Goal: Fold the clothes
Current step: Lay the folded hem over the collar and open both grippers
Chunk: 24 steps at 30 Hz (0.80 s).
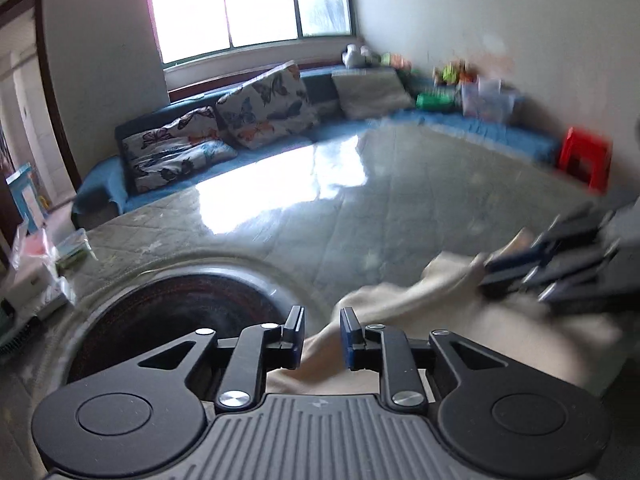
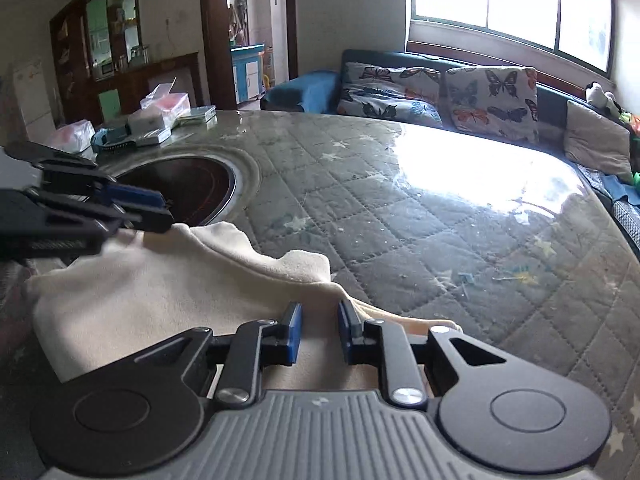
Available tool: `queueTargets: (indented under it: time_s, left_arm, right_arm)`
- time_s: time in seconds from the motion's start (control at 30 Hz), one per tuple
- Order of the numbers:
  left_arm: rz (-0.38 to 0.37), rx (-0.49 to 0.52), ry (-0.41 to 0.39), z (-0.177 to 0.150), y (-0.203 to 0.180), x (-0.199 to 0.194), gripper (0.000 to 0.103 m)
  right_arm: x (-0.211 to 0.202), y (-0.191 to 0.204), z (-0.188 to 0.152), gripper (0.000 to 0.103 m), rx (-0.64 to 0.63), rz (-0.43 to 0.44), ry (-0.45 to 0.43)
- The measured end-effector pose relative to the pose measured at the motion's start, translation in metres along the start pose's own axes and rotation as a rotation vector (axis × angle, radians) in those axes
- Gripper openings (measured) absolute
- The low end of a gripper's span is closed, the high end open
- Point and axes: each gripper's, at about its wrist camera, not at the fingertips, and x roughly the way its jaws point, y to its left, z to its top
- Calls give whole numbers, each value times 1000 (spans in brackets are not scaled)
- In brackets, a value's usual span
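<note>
A cream garment (image 1: 460,320) lies bunched on the quilted table cover; it also shows in the right wrist view (image 2: 160,288). My left gripper (image 1: 322,338) has a narrow gap between its blue pads, and cloth passes between them; it appears gripped. The left gripper also shows blurred in the right wrist view (image 2: 156,210) at the garment's far left corner. My right gripper (image 2: 319,334) stands the same way, with a cloth fold between its pads. It shows blurred in the left wrist view (image 1: 508,276) on the garment's right edge.
A round dark burner recess (image 2: 192,188) sits in the table left of the garment. Boxes and bags (image 2: 152,120) crowd the far left table edge. A blue sofa with butterfly cushions (image 2: 440,96) runs behind. A red stool (image 1: 584,158) stands at right.
</note>
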Motion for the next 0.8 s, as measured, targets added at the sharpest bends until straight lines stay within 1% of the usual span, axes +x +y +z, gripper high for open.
queueTargets:
  time_s: [0.03, 0.1, 0.17, 0.23, 0.33, 0.43, 0.57, 0.63, 0.73, 0.8]
  left_arm:
    - [-23, -21, -7, 2, -2, -3, 22]
    - [-71, -39, 10, 2, -9, 2, 22]
    - [-89, -48, 37, 1, -15, 11, 22]
    - [-94, -61, 62, -2, -18, 20, 22]
    - [-94, -85, 84, -6, -16, 31, 22]
    - [-96, -90, 79, -7, -14, 32, 22]
    - [-96, -87, 77, -8, -13, 31, 22]
    - [-96, -83, 72, -8, -14, 29, 22]
    - [-96, -71, 51, -8, -15, 20, 22]
    - [-98, -62, 28, -9, -17, 7, 22]
  right_arm:
    - [1, 0, -1, 18, 1, -1, -2]
    - [1, 0, -2, 18, -14, -2, -9]
    - [0, -2, -2, 18, -3, 0, -13]
    - [-5, -3, -1, 18, 5, -2, -21]
    - [-19, -2, -3, 18, -17, -18, -31]
    - [-19, -7, -8, 18, -29, -33, -4]
    - [-23, -11, -10, 18, -4, -24, -12]
    - [-31, -6, -9, 18, -24, -13, -23]
    - [-47, 10, -13, 18, -87, 25, -23]
    - [-60, 27, -18, 18, -155, 45, -26]
